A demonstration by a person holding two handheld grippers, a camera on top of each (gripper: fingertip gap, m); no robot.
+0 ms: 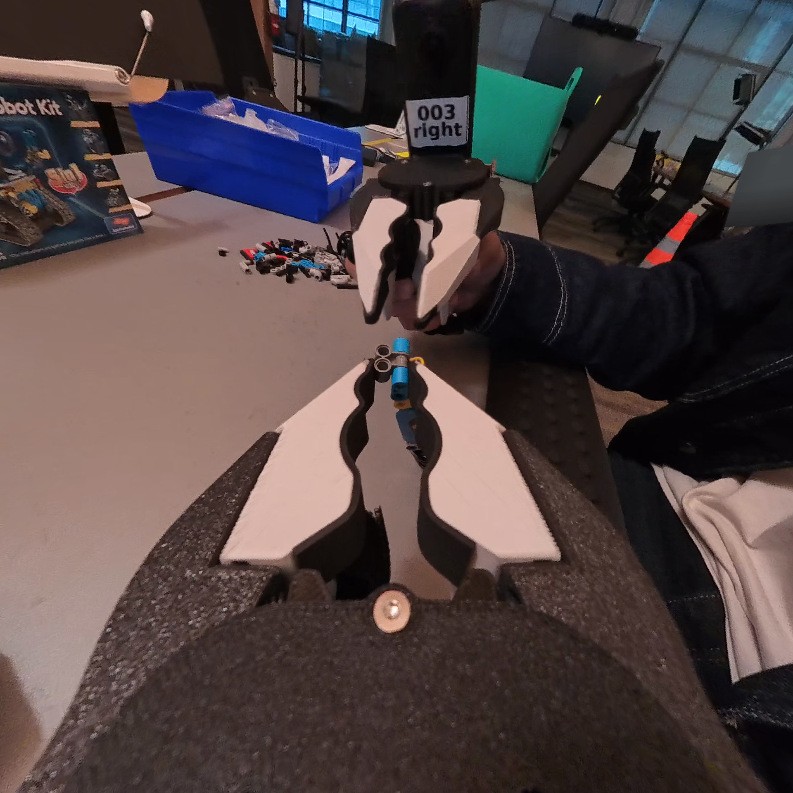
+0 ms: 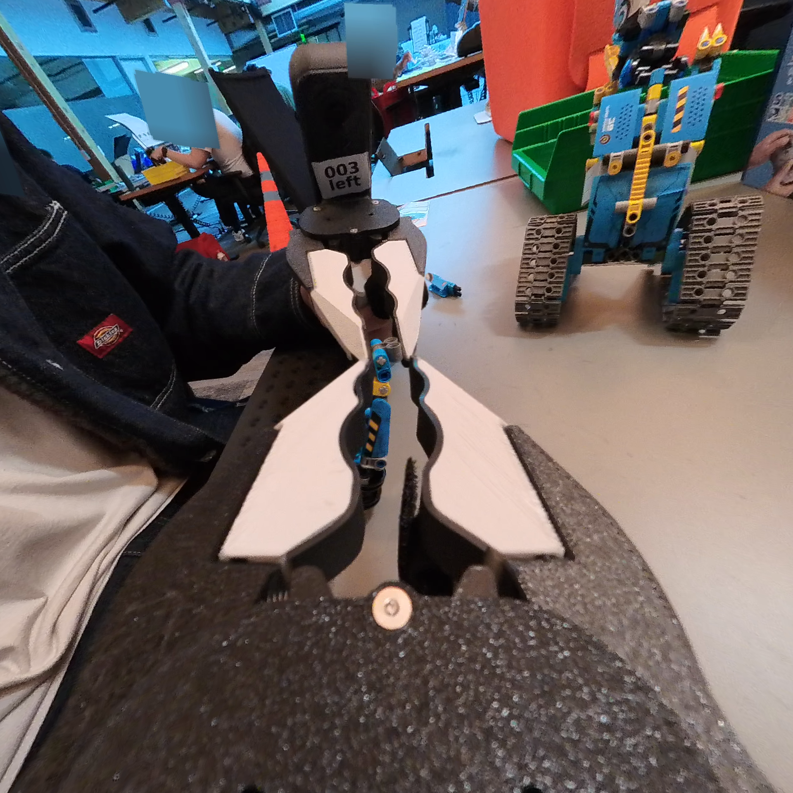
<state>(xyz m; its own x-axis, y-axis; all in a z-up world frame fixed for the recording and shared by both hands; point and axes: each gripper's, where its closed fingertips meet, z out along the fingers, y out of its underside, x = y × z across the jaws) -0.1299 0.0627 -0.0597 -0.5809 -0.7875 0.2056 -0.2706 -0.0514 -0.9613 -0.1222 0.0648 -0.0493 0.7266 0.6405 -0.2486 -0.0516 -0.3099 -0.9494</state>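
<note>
My left gripper [image 1: 394, 364] is shut on the top of a small building-brick assembly [image 1: 399, 369] made of a blue pin, a grey double connector and a yellow piece. The rest hangs down below the fingers, a blue striped part [image 2: 379, 425] with a black ribbed end. My right gripper [image 2: 388, 362] faces it tip to tip with its jaws a little apart and nothing between the tips. It also shows in the left wrist view [image 1: 397, 319], just above the assembly. The left gripper shows in the right wrist view [image 2: 386, 349]. Both hover over the grey table's [image 1: 171, 364] near edge.
A pile of loose small pieces [image 1: 296, 261], a blue bin [image 1: 253, 158] and a kit box [image 1: 55, 171] lie beyond. A tracked blue robot model [image 2: 639, 214], a green bin [image 2: 553, 158] and a small blue part [image 2: 444, 285] stand on the table. A black perforated mat [image 1: 545, 420] lies below the grippers. Left and right tips are no more than a few centimetres apart. Both grippers' tips are roughly 20 cm from the tracked blue robot model [image 2: 639, 214].
</note>
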